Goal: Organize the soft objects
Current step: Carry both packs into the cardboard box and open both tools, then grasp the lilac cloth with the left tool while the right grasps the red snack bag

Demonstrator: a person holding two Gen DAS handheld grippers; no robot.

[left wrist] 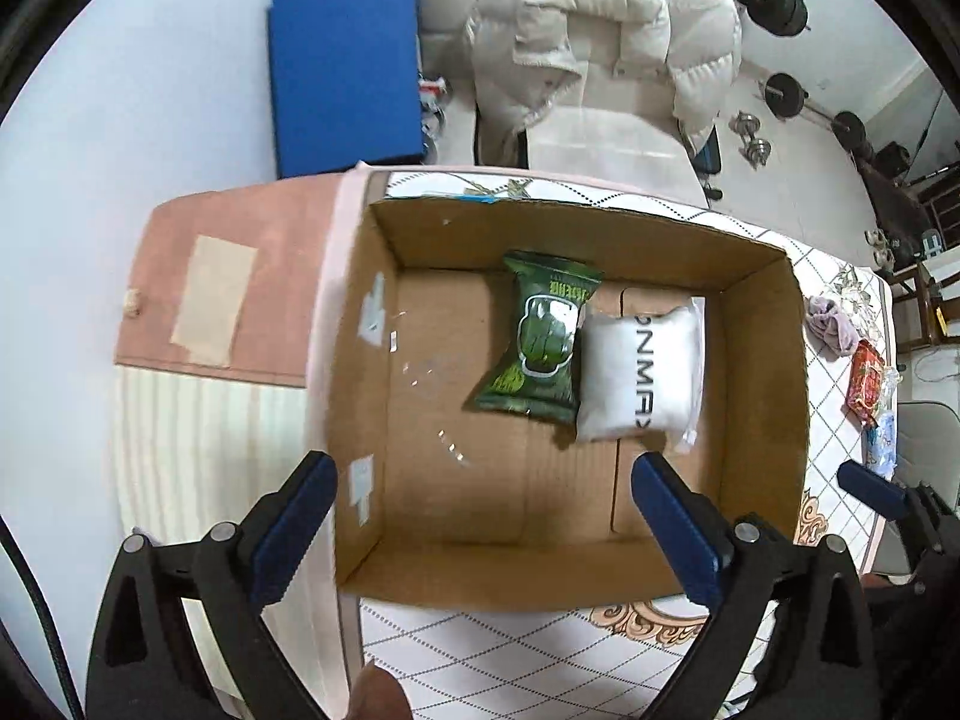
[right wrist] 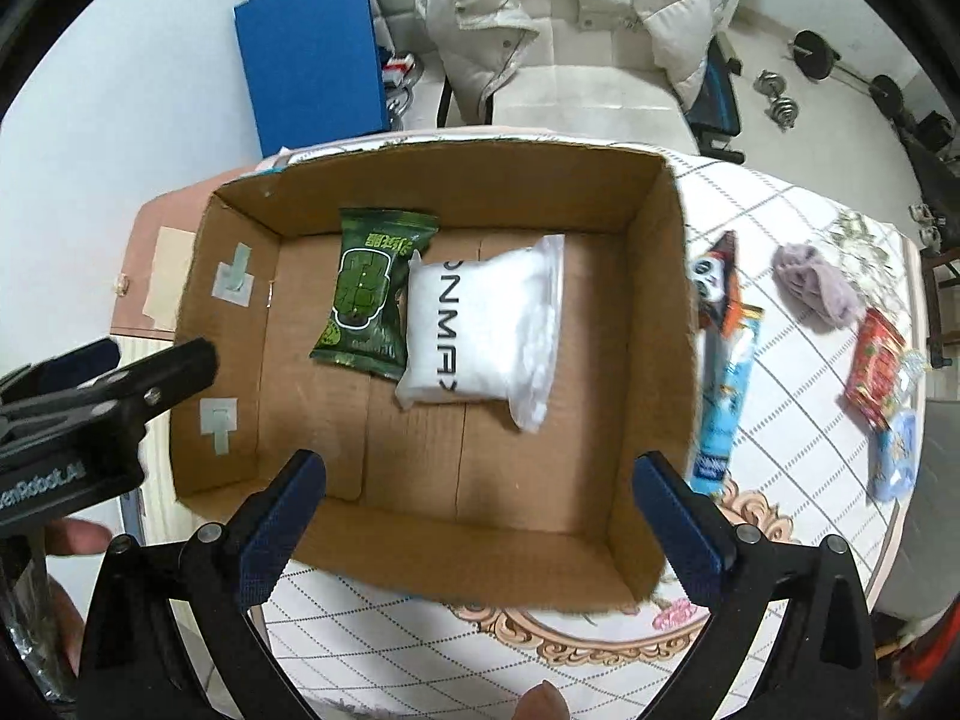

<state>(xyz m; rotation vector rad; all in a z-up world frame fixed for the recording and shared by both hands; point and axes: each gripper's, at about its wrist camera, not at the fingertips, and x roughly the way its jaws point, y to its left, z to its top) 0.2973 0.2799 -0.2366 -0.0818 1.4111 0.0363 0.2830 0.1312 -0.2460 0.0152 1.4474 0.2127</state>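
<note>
An open cardboard box (left wrist: pixel 762 372) (right wrist: pixel 666 312) stands on the patterned table. Inside lie a green snack packet (left wrist: pixel 540 339) (right wrist: pixel 369 294) and a white soft packet (left wrist: pixel 642 372) (right wrist: pixel 486 330), side by side and touching. My left gripper (left wrist: pixel 480 516) is open and empty above the box's near left part. My right gripper (right wrist: pixel 480 510) is open and empty above the box's near edge. On the table right of the box lie a blue-orange packet (right wrist: pixel 726 372), a purple cloth (right wrist: pixel 816 288) (left wrist: pixel 831 324), a red packet (right wrist: pixel 876 366) (left wrist: pixel 864 381) and a light blue packet (right wrist: pixel 897 456).
The left gripper's body (right wrist: pixel 102 396) shows at the left of the right wrist view. A pink cabinet top (left wrist: pixel 240 282) lies left of the box. Behind the table stand a chair with a white puffy jacket (left wrist: pixel 600 42), a blue panel (left wrist: pixel 345 72) and weights (left wrist: pixel 786 93).
</note>
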